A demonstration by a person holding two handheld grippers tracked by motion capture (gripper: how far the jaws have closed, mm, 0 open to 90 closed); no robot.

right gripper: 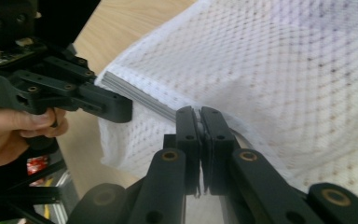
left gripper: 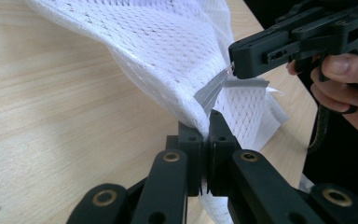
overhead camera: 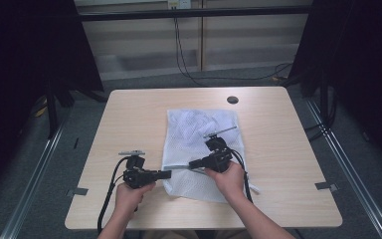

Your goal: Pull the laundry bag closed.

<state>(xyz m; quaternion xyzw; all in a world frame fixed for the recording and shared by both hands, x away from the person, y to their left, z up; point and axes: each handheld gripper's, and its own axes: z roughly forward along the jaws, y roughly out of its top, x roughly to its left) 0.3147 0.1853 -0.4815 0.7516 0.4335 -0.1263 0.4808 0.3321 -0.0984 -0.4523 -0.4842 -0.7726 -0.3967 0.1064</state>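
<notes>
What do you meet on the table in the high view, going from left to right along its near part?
Left gripper → grey zipper strip → right gripper → white mesh bag, its free right edge → bare table.

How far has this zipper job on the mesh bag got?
Done: both grips are set. The left gripper is shut on the corner of the white mesh bag beside the grey zipper. The right gripper is shut on something small at the zipper line, probably the pull.

In hand: the edge is lifted off the table.

Left: the slide itself; whether opening or closing, I cannot tell.
</notes>
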